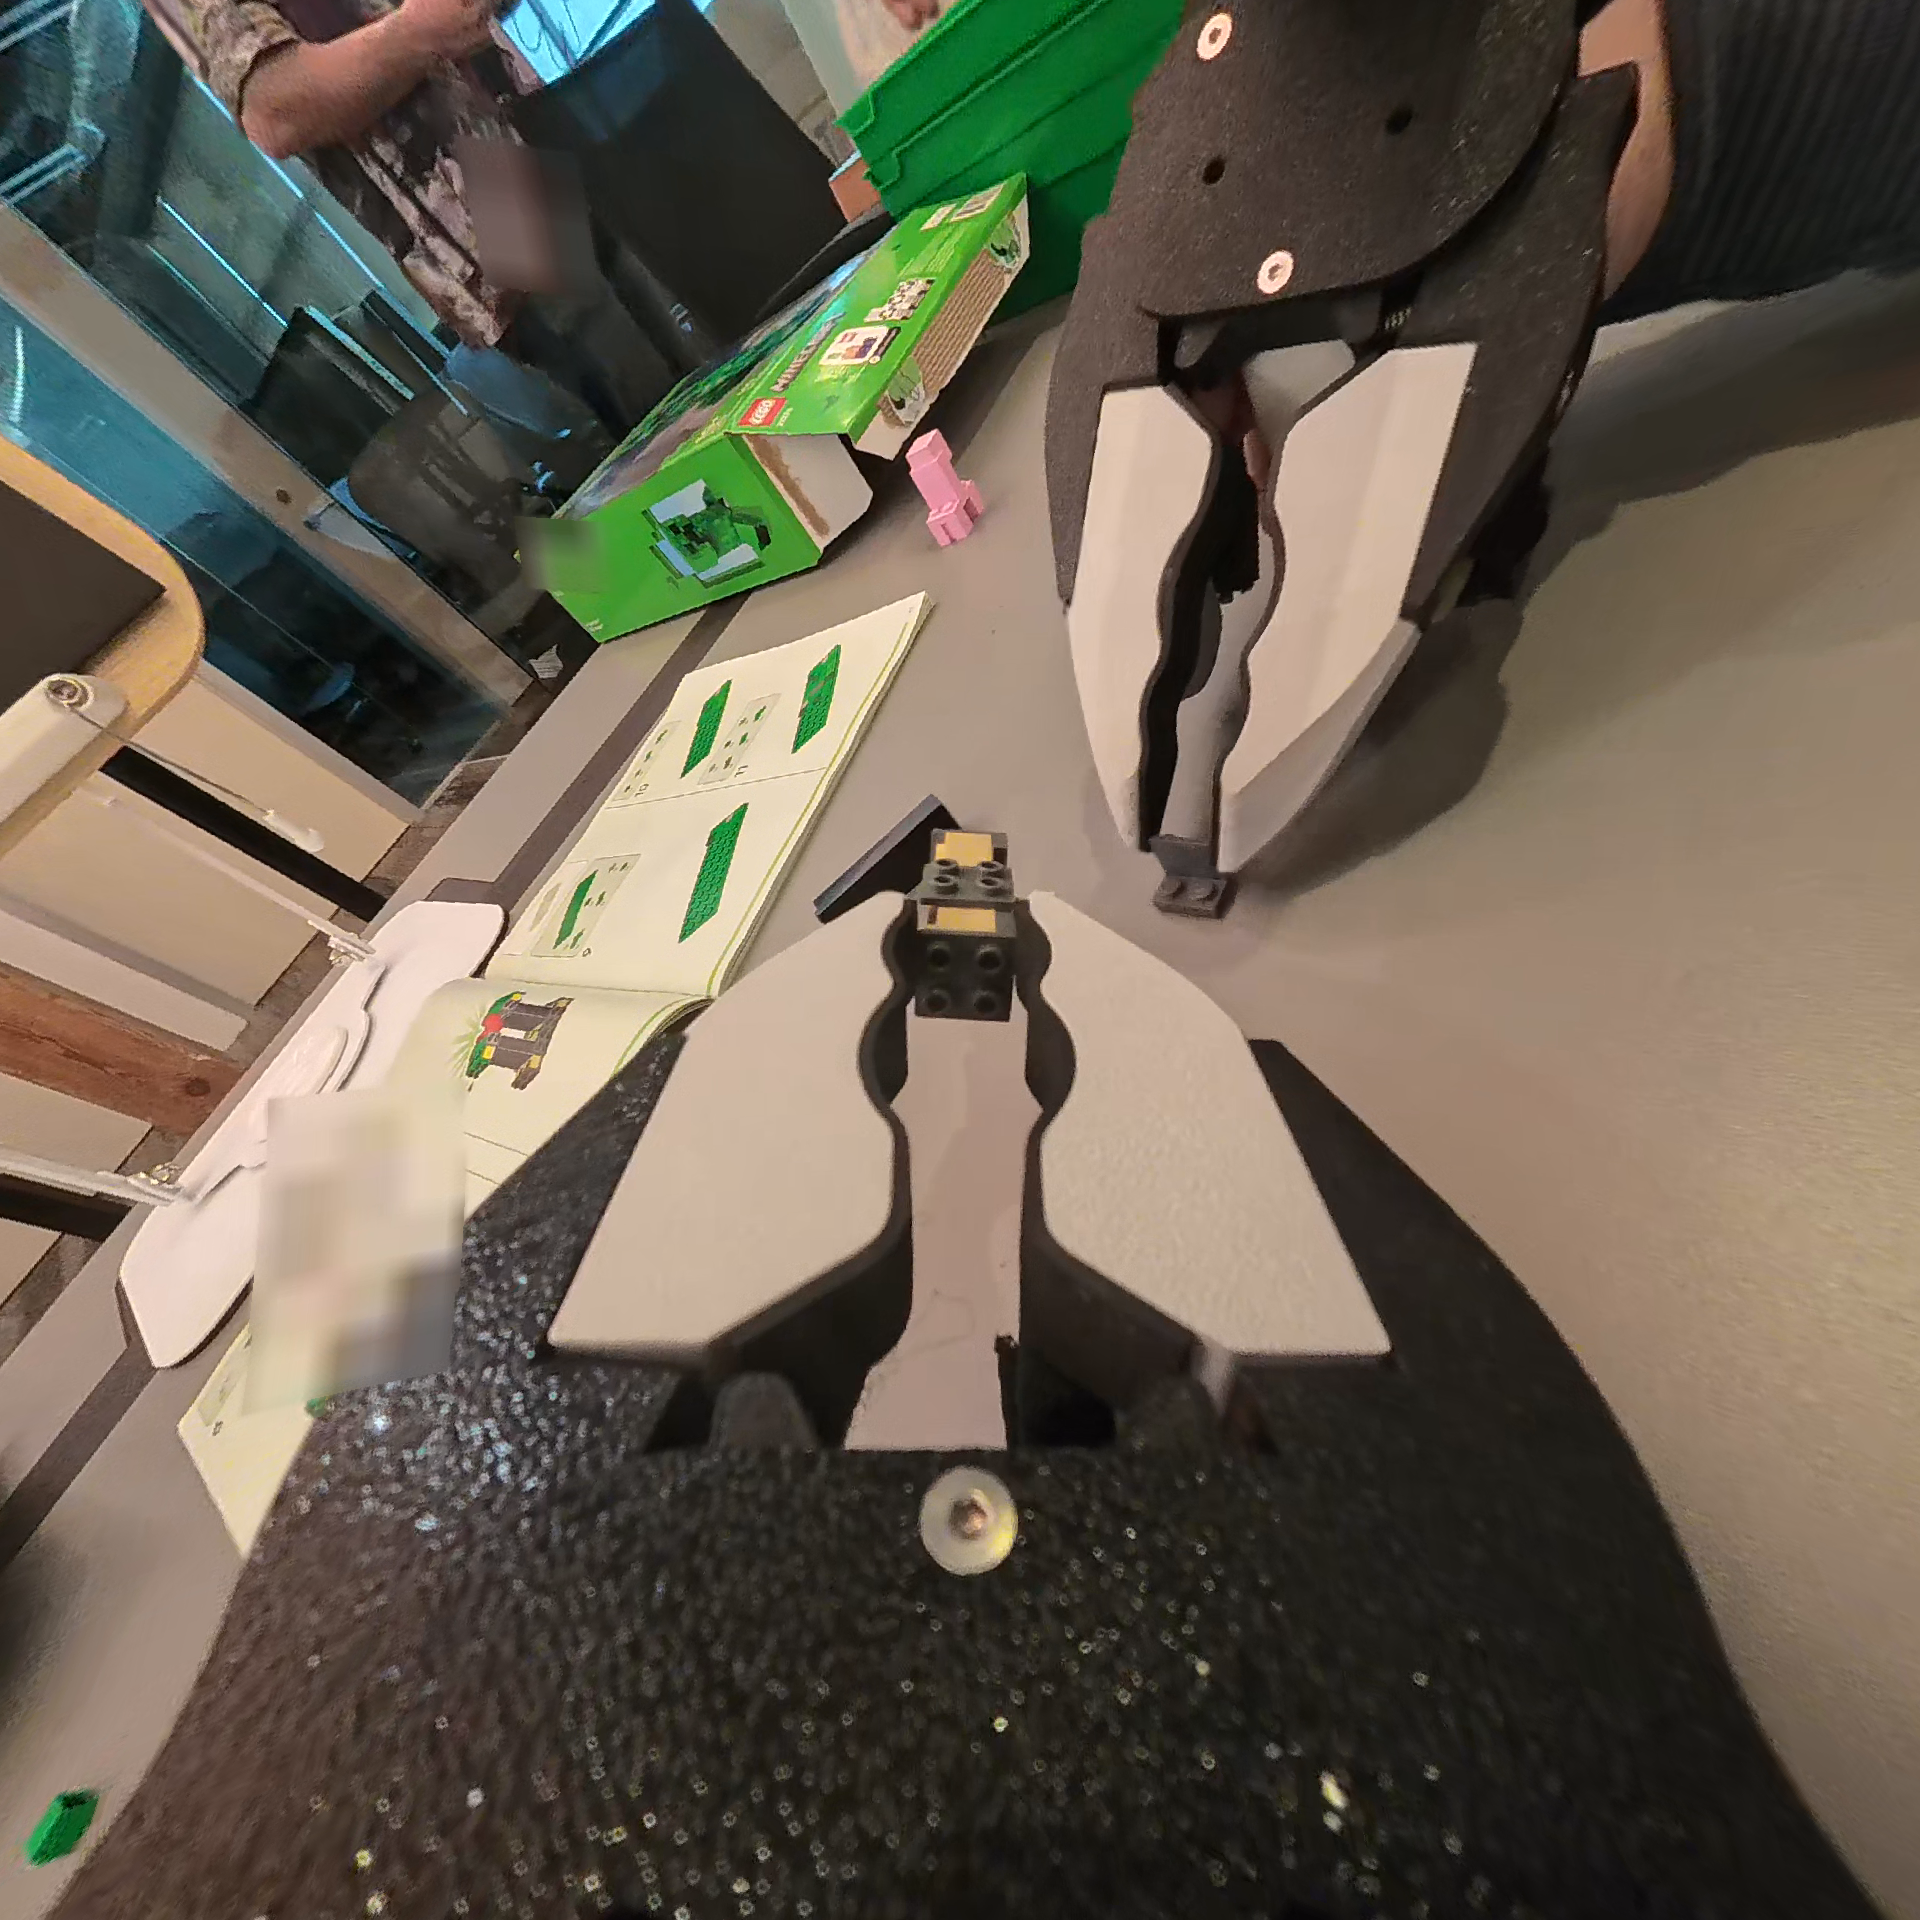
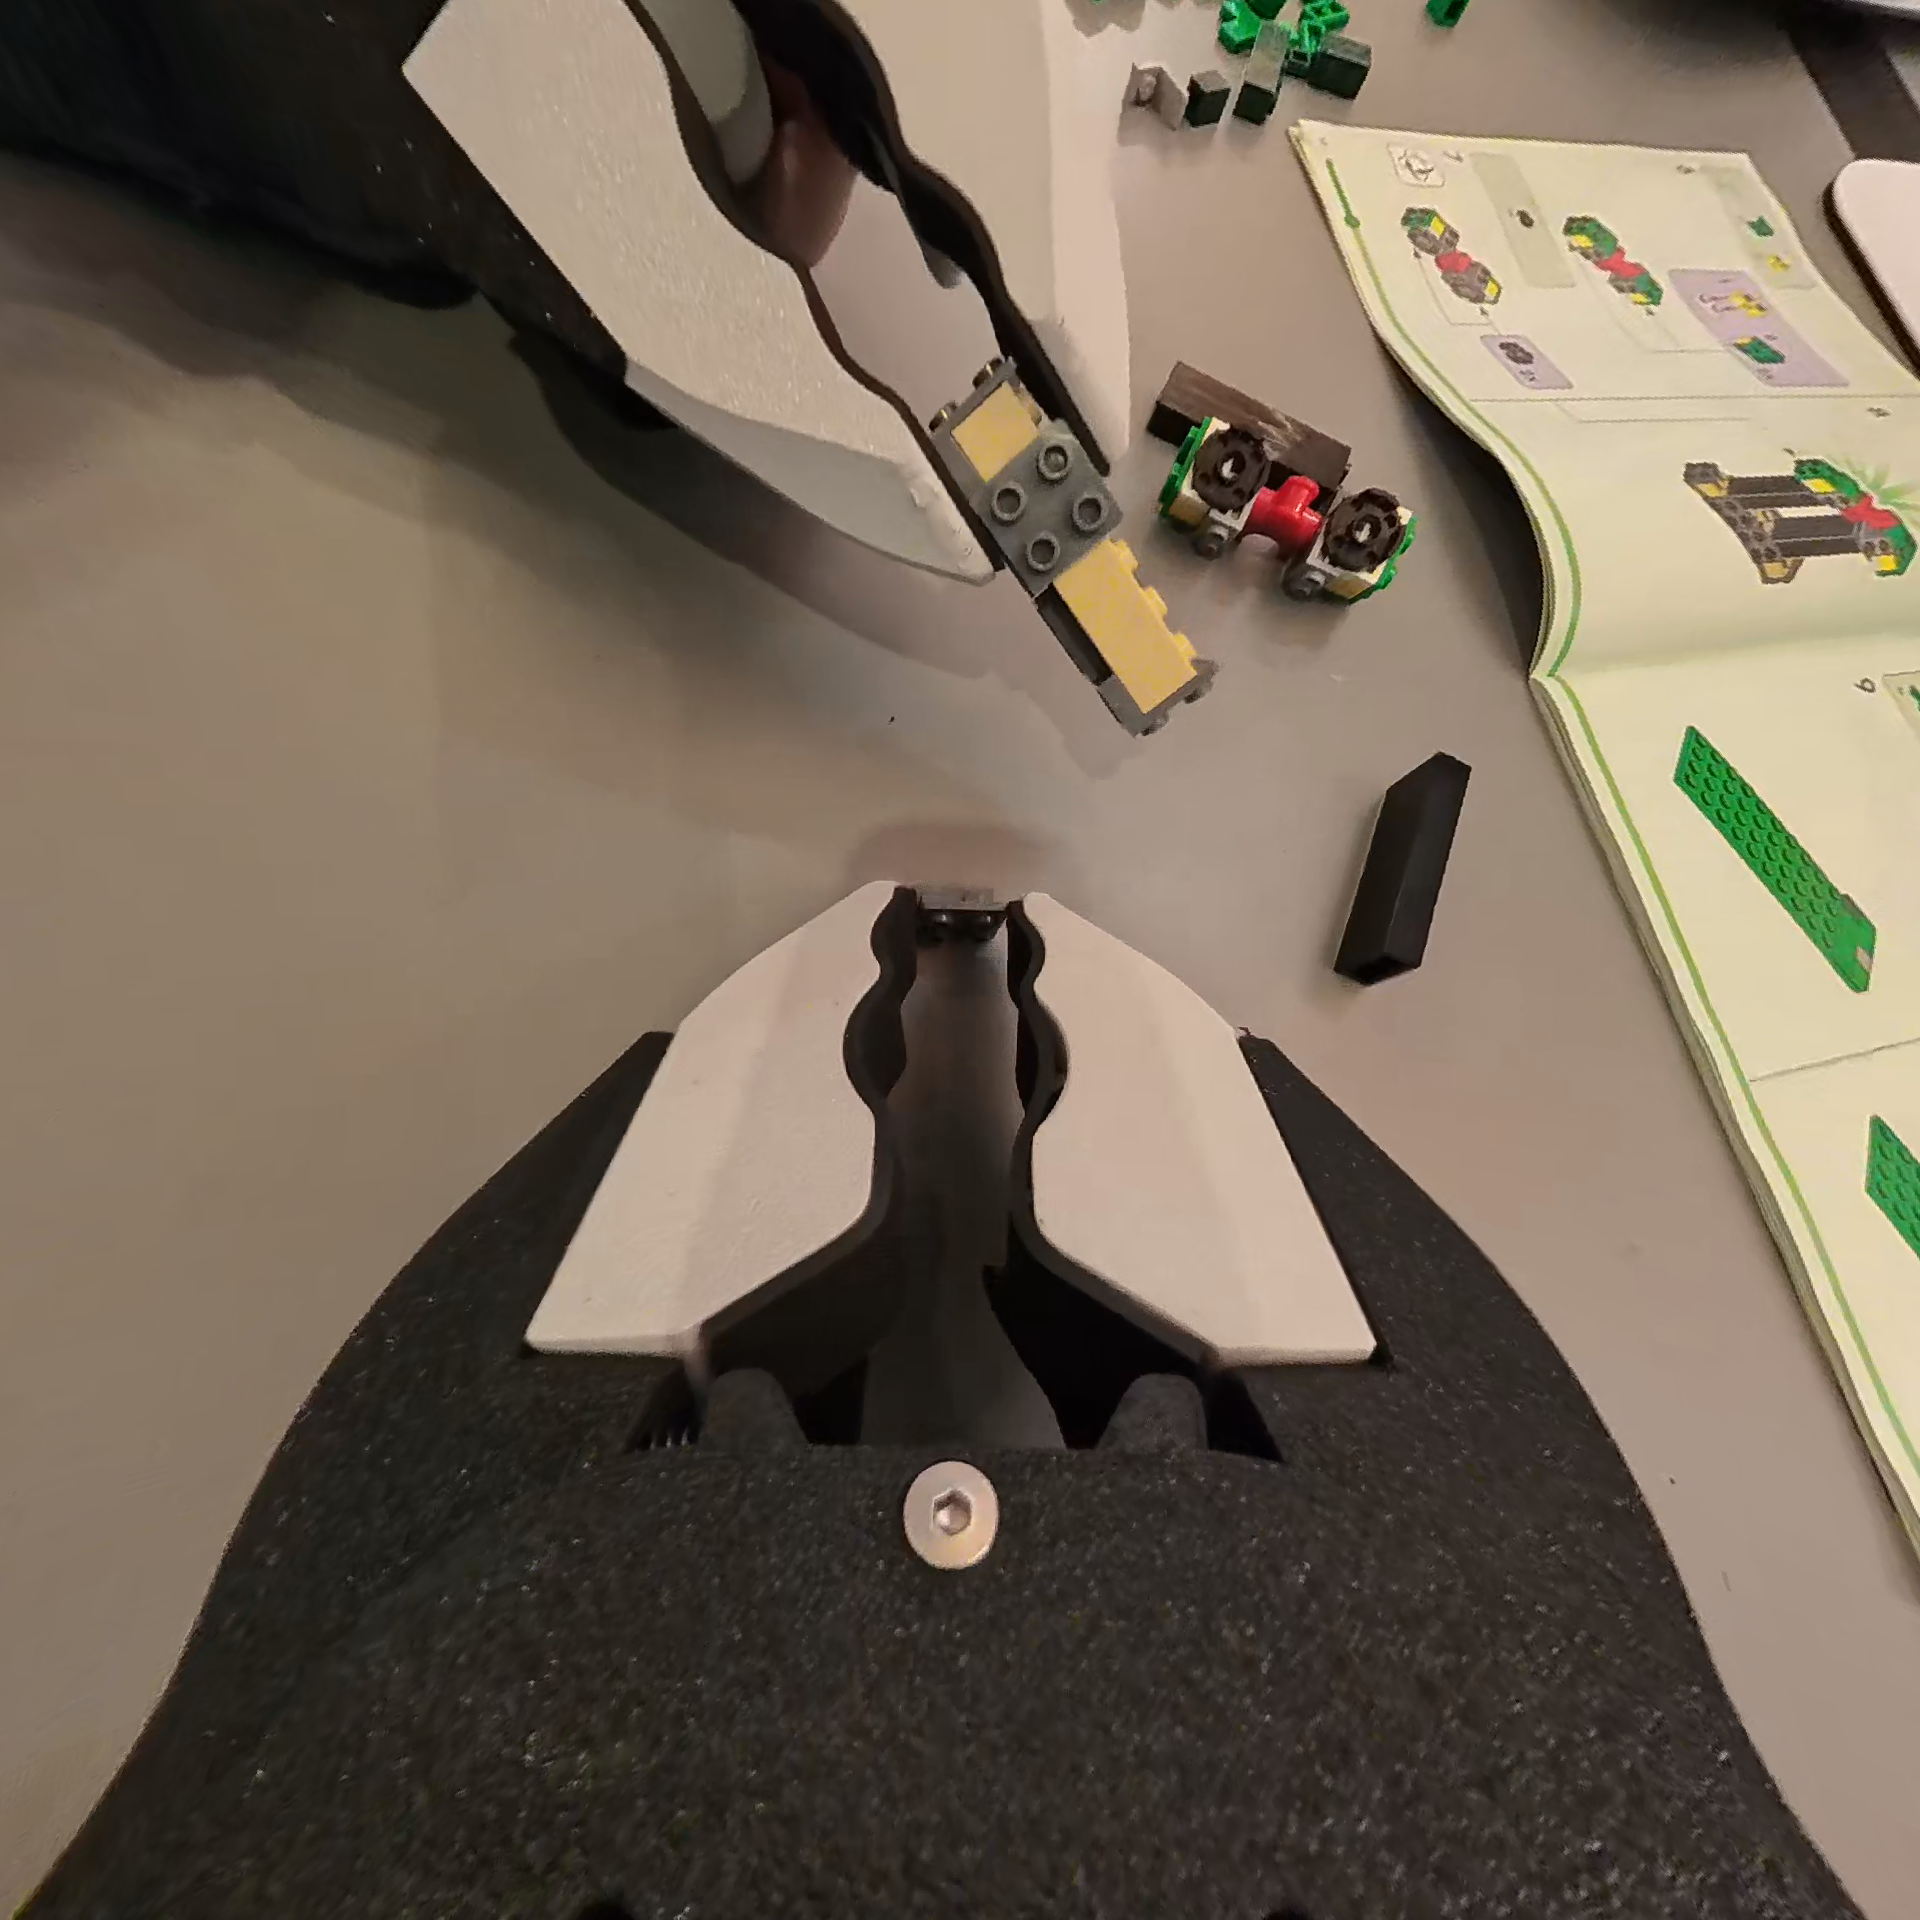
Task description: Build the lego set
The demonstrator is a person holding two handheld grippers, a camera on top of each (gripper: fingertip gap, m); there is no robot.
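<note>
At the bottom centre of the left wrist view our left gripper is clamped on a small grey-and-yellow assembly. In the right wrist view it sits upper centre, raised off the grey table. We judge it light and rigid, but held together only by stud friction, so a twist could pop it apart. We would grip it across the flat sides, as the fingers do now, leaving the studded top free.

Our right gripper, lower centre of its own view, pinches one small dark grey plate at the very fingertips. From the left view it stands upper right, the plate touching or nearly touching the table. The plate is thin, hard and slick, so we think the hold is slight and could slip.

Farther off in the right view we count one loose black bar at right centre. Beyond it lies one subassembly with a red connector. An open instruction booklet runs along the right edge. A scatter of green and grey pieces, too crowded to count, sits at the top edge.

Farthest in the left view are one pink figure, one green set box and stacked green bins at top centre. One stray green brick lies at lower left.
</note>
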